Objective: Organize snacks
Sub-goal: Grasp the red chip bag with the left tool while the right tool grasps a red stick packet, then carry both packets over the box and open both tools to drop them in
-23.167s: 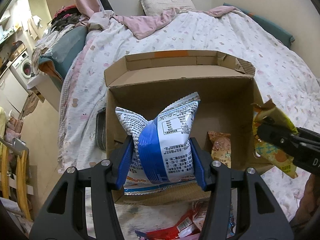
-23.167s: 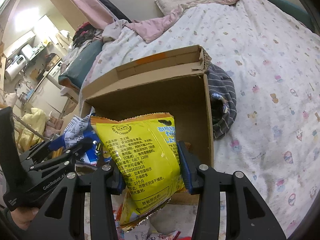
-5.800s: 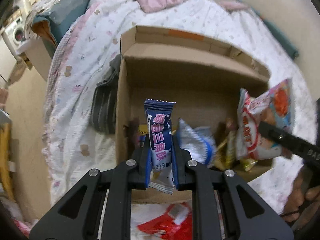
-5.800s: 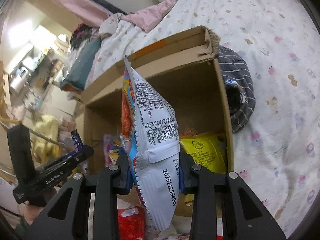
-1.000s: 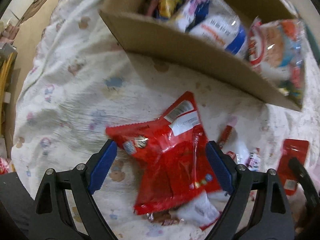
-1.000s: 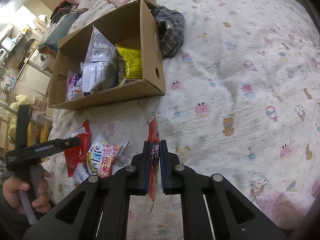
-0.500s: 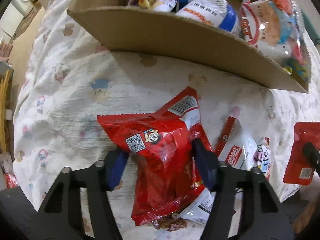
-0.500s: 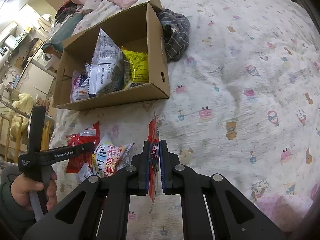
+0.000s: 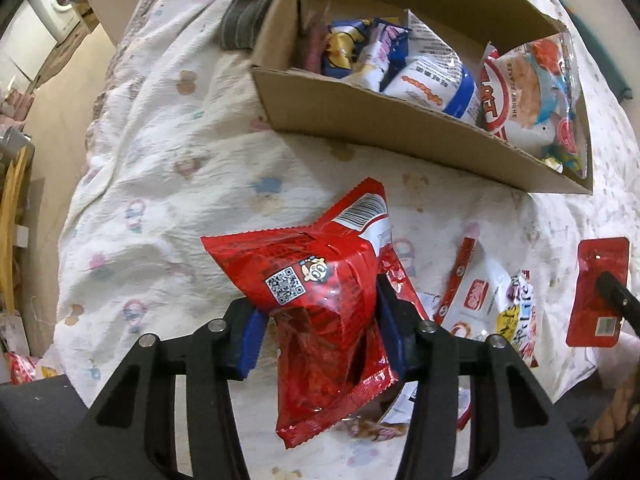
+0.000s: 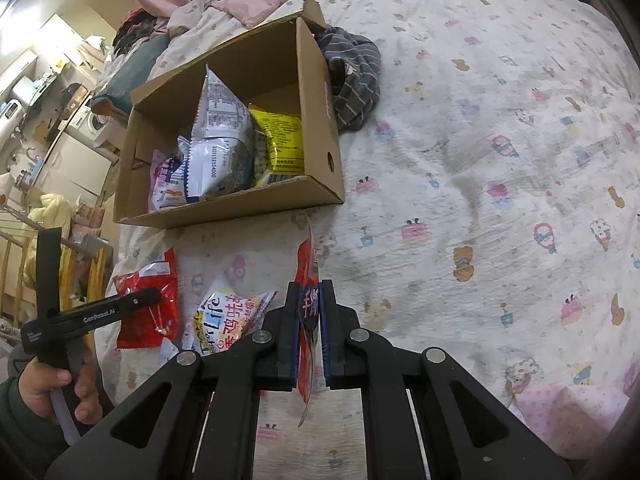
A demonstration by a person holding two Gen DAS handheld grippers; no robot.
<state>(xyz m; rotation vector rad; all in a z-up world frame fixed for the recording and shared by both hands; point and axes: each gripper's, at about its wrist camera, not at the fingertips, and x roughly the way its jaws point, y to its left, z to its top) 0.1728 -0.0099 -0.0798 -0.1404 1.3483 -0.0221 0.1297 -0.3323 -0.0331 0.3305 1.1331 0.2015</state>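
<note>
Left gripper (image 9: 318, 332) is squeezing a crinkly red foil snack bag (image 9: 316, 292) above the bedspread's near edge; right gripper (image 10: 311, 334) pinches a thin red sachet (image 10: 307, 280) edge-on. Slick foil might slip out before the open cardboard box (image 10: 320, 92).

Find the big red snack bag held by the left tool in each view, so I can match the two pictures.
Left wrist view: the red bag fills the lower centre, pinched between the left tool's blue pads.
Right wrist view: the same bag sits at lower left, partly behind the left tool.
Shared landmark: the cardboard box of snacks, top right in the left view, upper left in the right.
</note>
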